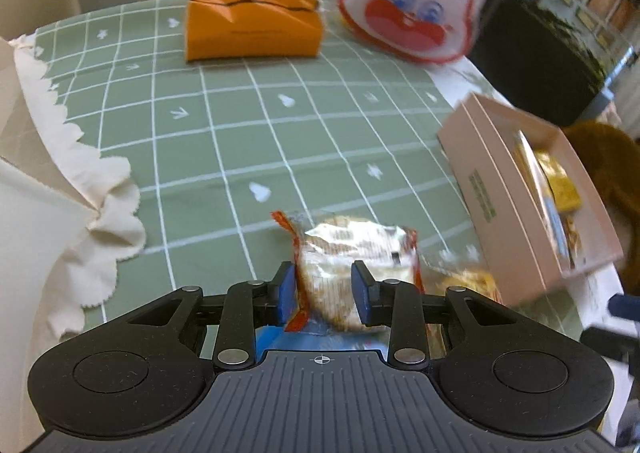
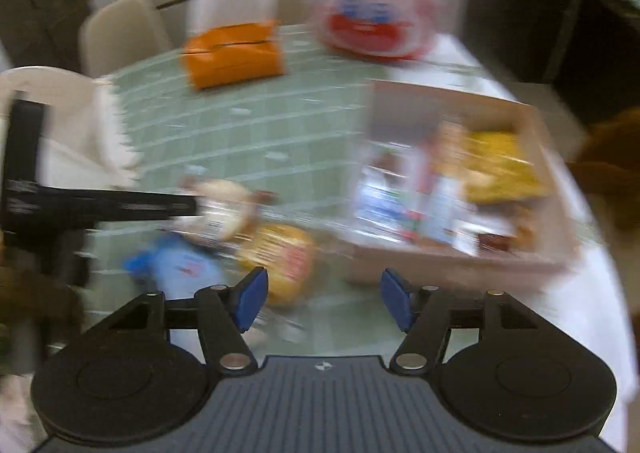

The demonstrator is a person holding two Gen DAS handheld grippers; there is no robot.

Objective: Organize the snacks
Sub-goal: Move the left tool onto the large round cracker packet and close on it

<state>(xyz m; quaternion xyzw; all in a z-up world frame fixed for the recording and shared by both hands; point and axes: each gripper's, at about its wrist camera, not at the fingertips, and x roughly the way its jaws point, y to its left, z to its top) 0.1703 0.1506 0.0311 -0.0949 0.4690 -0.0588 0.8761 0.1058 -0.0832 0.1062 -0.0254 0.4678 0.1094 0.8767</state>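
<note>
**One Snack in Hand, Box Waiting**

My left gripper is clamped on a clear-wrapped snack packet, pinched by its sides so it lifts cleanly. My right gripper stands apart and empty above a yellow packet and a blue packet. Beyond, the pink box sits open, already holding snacks, probably this packet's destination. Farthest back, an orange tissue box.

Each gripper is black, ribbed, silver-riveted, with blue finger pads
</note>
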